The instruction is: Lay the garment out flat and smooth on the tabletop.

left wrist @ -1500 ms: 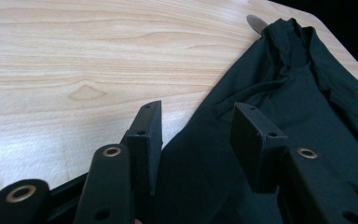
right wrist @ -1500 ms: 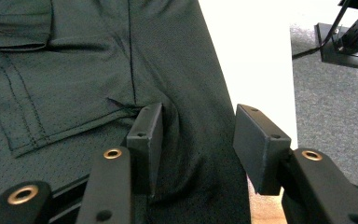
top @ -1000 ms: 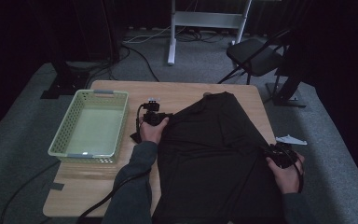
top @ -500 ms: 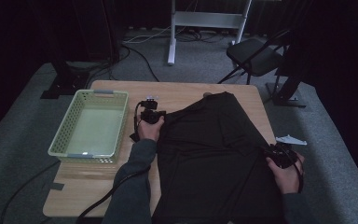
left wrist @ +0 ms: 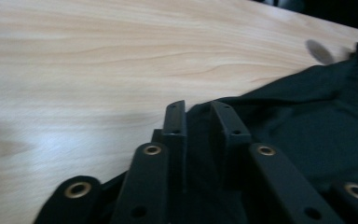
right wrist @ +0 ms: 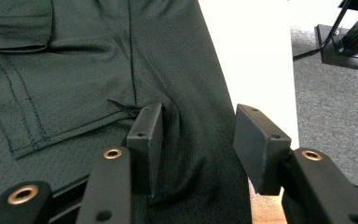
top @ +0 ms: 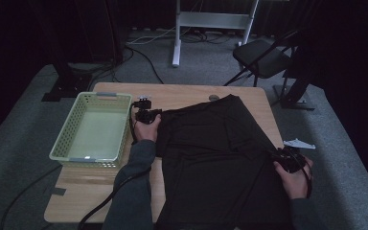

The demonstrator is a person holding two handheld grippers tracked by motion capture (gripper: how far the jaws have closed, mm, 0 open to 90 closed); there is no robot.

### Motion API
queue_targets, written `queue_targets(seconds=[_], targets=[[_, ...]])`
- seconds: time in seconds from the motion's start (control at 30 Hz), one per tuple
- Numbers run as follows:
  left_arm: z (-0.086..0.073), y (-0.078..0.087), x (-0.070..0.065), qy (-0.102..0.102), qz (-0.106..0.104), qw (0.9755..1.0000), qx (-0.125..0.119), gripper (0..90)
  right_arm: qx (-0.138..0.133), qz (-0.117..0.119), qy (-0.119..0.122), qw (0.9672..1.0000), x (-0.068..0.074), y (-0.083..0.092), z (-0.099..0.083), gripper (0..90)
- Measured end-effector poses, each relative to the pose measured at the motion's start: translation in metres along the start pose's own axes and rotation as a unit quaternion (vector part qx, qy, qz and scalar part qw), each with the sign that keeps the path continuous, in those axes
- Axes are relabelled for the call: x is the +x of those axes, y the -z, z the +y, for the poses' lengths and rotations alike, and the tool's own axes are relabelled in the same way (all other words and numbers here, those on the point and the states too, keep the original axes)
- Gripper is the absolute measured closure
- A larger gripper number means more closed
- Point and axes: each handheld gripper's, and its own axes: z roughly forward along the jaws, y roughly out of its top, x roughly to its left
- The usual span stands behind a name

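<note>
High view shows your dark garment [top: 220, 158] spread flat over the right half of the bench [top: 182, 93], its near hem running off the front edge toward you and its far corner reaching close to the back edge. It looks like a thin mesh knit with stitched seams: light, limp and likely to stretch, so it will sag and fold wherever you do not support it, and a single-layer pinch could slip. Take hold at a doubled edge or seam, where the cloth bunches thicker. Your left gripper [left wrist: 198, 116] sits at the garment's far left corner; its fingers have just been opening and now stand a narrow gap apart with dark cloth lying between them, though I cannot tell whether they press on it. Your right gripper [right wrist: 193, 140] rests at the right edge of the cloth near the bench's side, fingers well apart with a fold of fabric between them but not pinched. Beyond the garment, a pale green basket [top: 96, 129] stands on the left of the bench, just beside your left hand [top: 147, 130].
</note>
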Motion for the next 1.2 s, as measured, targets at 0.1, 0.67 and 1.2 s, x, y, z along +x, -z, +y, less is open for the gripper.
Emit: queue_targets(seconds=[0.1, 0.67, 1.2], targets=[[0.001, -0.003, -0.005, -0.013, -0.012, 0.9998, 0.004, 72.4, 0.0, 0.0, 0.0, 1.0, 0.0, 0.0, 0.0, 52.4], [-0.001, -0.028, -0.001, -0.009, -0.03, 0.9986, 0.043, 69.7, 0.006, -0.005, 0.008, 0.9999, 0.003, 0.002, 0.0, 53.0], [-0.003, -0.028, 0.001, -0.013, -0.035, 0.9987, 0.035, 69.3, 0.011, 0.006, -0.002, 0.9999, -0.003, 0.022, -0.018, 54.0]])
